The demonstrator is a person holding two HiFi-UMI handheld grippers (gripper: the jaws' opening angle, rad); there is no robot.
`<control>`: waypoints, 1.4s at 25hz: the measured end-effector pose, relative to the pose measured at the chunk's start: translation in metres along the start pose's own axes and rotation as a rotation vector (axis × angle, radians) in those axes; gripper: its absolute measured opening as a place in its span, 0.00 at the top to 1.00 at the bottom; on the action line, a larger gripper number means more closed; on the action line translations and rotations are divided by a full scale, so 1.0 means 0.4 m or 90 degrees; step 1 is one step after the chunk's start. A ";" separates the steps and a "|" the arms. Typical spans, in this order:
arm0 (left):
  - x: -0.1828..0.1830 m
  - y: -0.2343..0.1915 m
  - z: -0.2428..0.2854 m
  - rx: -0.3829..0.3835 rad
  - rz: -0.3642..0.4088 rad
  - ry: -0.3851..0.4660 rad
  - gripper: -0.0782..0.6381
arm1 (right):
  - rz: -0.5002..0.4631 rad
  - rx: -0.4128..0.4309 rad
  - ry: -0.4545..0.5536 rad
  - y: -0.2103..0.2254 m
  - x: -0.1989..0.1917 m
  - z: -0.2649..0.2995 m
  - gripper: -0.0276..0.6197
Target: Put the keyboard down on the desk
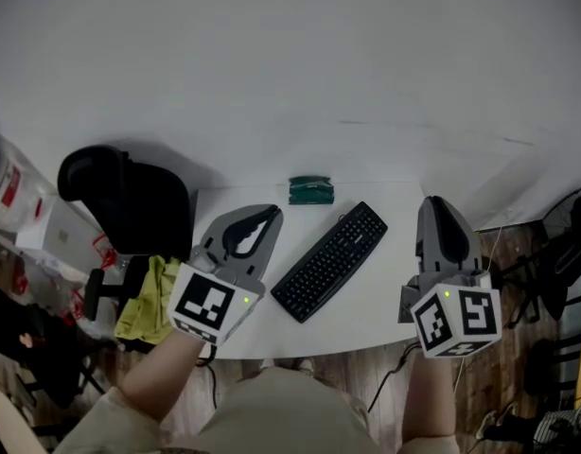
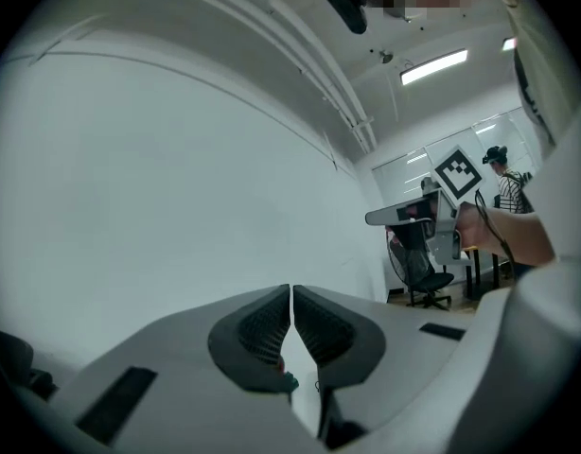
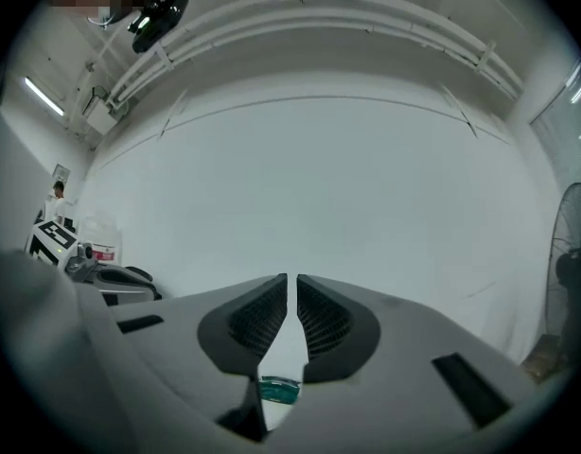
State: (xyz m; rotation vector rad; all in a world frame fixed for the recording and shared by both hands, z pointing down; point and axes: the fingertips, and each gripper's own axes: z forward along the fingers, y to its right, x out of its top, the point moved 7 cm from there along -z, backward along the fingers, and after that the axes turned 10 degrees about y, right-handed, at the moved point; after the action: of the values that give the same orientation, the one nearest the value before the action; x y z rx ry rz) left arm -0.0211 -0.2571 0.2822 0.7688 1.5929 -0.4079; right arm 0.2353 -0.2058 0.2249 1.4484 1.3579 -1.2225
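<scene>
The black keyboard [image 1: 330,261] lies slantwise on the white desk [image 1: 385,296], between the two grippers, and nothing touches it. My left gripper [image 1: 271,214] is held up to the left of it. In the left gripper view its jaws [image 2: 290,292] meet with nothing between them. My right gripper [image 1: 435,202] is held up to the right of the keyboard. Its jaws [image 3: 291,281] show only a hairline gap and hold nothing. Both grippers point level at the white wall.
A small green object [image 1: 311,190] sits at the desk's back edge, behind the keyboard. A black office chair [image 1: 130,197] and a yellow-green cloth [image 1: 149,301] are to the left of the desk. A fan [image 1: 570,225] stands at the right.
</scene>
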 end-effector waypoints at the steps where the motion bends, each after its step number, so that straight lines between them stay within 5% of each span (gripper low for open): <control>1: 0.019 0.004 -0.010 -0.001 0.000 0.011 0.85 | -0.003 0.007 0.013 -0.010 0.021 -0.010 0.88; 12: 0.100 0.029 -0.096 0.010 0.016 0.041 0.85 | 0.027 0.076 0.035 -0.071 0.082 -0.108 0.91; 35: -0.079 0.064 -0.169 0.053 -0.048 -0.090 0.85 | 0.038 0.129 -0.142 -0.104 -0.150 -0.180 0.92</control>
State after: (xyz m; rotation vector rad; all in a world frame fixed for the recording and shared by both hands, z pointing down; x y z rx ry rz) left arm -0.0529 -0.2021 0.3290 0.7283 1.4831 -0.5734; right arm 0.2054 -0.1454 0.3022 1.4295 1.0581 -1.4687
